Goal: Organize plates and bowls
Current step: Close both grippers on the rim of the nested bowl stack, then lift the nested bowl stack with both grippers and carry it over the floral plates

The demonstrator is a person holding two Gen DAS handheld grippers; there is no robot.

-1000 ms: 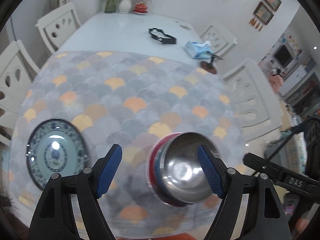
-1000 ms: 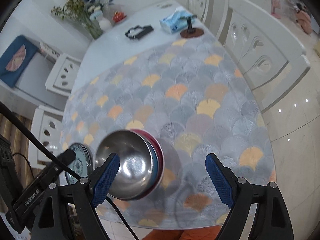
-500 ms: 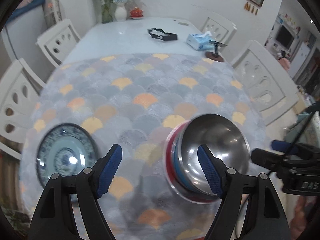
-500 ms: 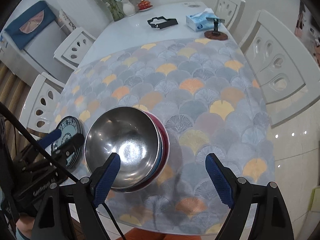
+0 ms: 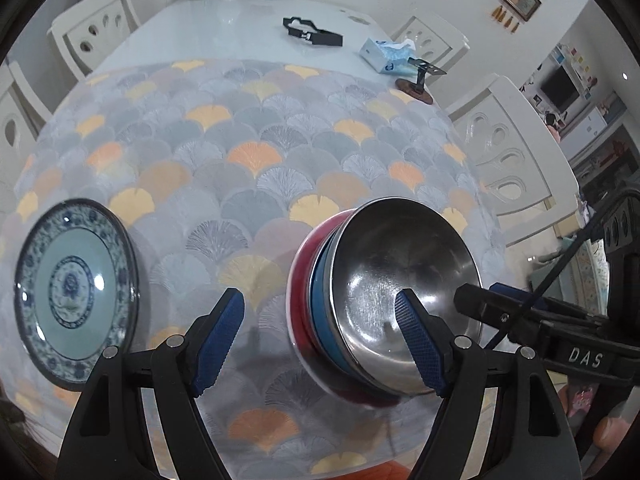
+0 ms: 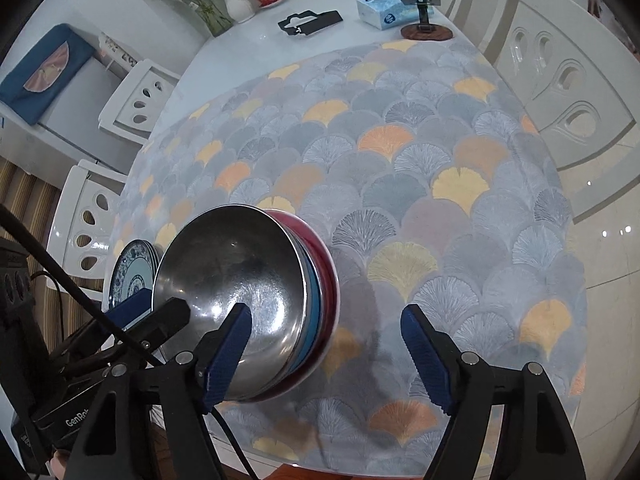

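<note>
On my left I see the blue-and-white plate [image 5: 76,294] flat on the fan-patterned mat [image 5: 256,184]. My left gripper [image 5: 320,338] gapes wide and empty. Right of it sits the steel bowl [image 5: 404,284], nested in blue and red bowls, and my right gripper [image 6: 326,354] is spread wide, empty too.

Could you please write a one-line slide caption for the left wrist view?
Open left hand-held gripper above nested bowls, blue-and-white plate alongside.
</note>
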